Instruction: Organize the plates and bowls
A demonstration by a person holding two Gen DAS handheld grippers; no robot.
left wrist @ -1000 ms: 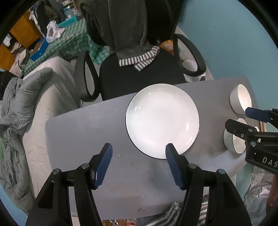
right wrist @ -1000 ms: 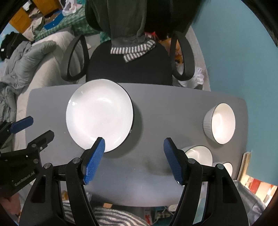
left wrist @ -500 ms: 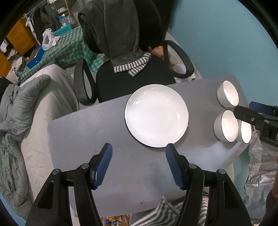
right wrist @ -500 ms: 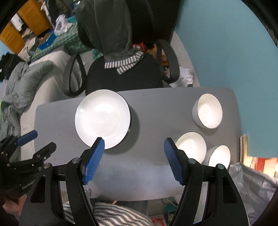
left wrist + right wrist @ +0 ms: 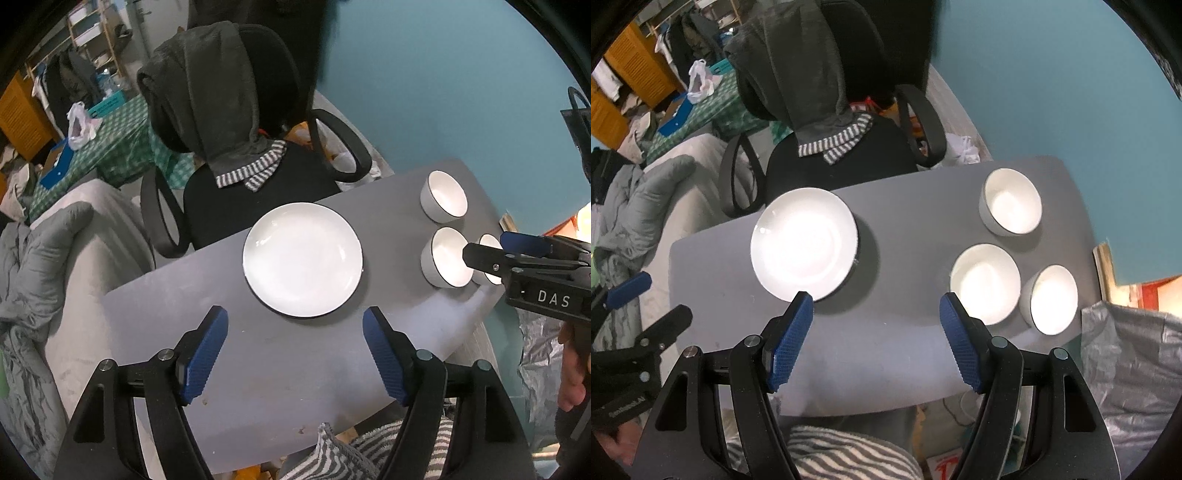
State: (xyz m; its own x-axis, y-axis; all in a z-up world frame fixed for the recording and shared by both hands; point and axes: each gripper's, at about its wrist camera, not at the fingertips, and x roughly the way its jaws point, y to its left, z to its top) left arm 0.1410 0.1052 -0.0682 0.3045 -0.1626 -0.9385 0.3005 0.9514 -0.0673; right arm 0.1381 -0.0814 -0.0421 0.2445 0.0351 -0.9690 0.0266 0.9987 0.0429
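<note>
Both held above the grey table (image 5: 280, 373). Left gripper (image 5: 295, 347) wide, plate (image 5: 303, 259) just ahead. Right gripper (image 5: 875, 334) wide, empty; three bowls (image 5: 985, 282) ahead-right, the third half hidden in the left view.

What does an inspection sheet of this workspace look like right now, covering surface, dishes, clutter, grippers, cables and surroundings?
Surface: grey table, a few small specks.
Job's things: one plate on the left; three bowls on the right, far bowl apart, middle bowl and near bowl close together. All upright, none stacked.
Clutter: nothing seen on the table.
Grippers: left gripper and right gripper above the near edge, jaws open, holding nothing.
Cables: nothing seen.
Surroundings: office chair draped with a hoodie behind the table, teal wall, grey bedding at left, silver sheet at right.
</note>
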